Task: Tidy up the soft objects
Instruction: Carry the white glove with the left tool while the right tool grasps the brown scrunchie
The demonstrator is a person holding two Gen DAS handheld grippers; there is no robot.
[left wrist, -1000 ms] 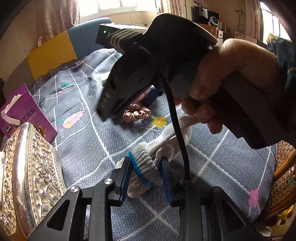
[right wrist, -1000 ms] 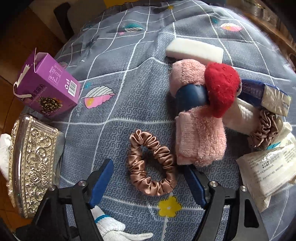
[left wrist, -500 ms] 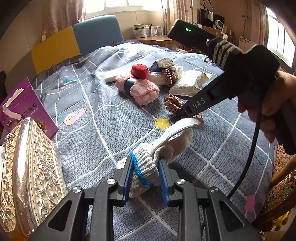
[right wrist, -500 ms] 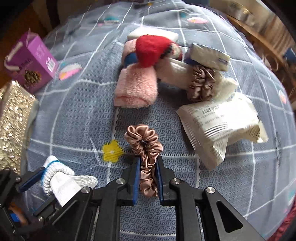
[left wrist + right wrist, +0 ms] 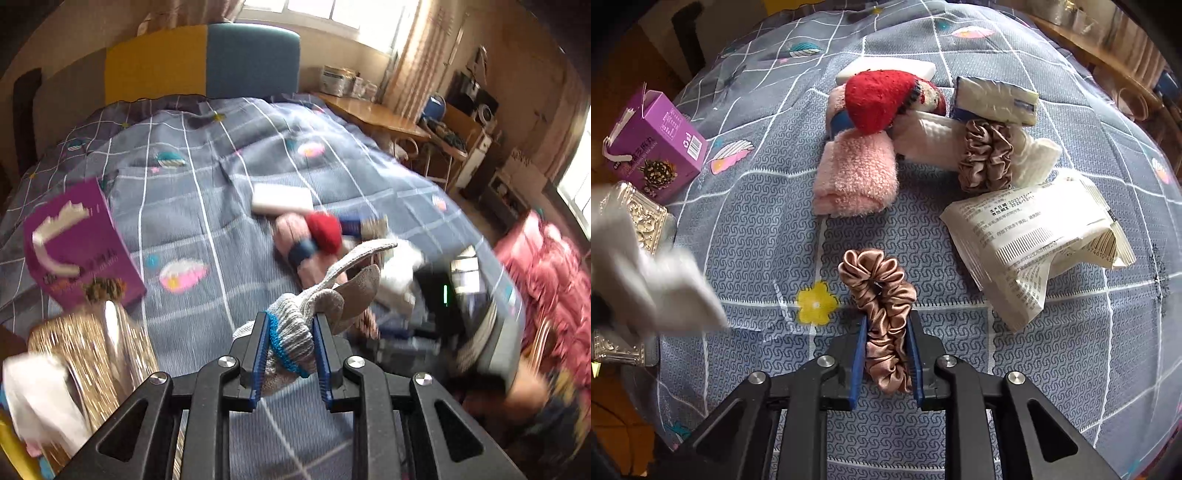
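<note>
The left gripper (image 5: pixel 290 343) pinches a grey knit work glove (image 5: pixel 295 325) by its blue-trimmed cuff; its jaws have just been closing, and the blue pads press into the knit from both sides. The glove's fingers point toward 1 o'clock, clear of the grey checked quilt (image 5: pixel 192 206). At 9 o'clock from the gripper a purple carton (image 5: pixel 74 243) stands on the quilt, with an embossed gold box (image 5: pixel 92 347) just below it at 8 o'clock.

The right gripper (image 5: pixel 886 354) is clamped on a bronze satin scrunchie (image 5: pixel 882 299) — the lower part squeezed flat between the pads, the upper loop puffing out toward 12 o'clock just beside a yellow flower print (image 5: pixel 816 302). Farther up, at 12 o'clock, lies a pile: a pink fleece roll (image 5: pixel 857 177) touching a red plush piece (image 5: pixel 875 99), a white cloth roll (image 5: pixel 931 140) ringed by a second brown scrunchie (image 5: pixel 986 155), and a white sponge block (image 5: pixel 886 68) behind. A printed white packet (image 5: pixel 1034 236) sits at 2 o'clock.
</note>
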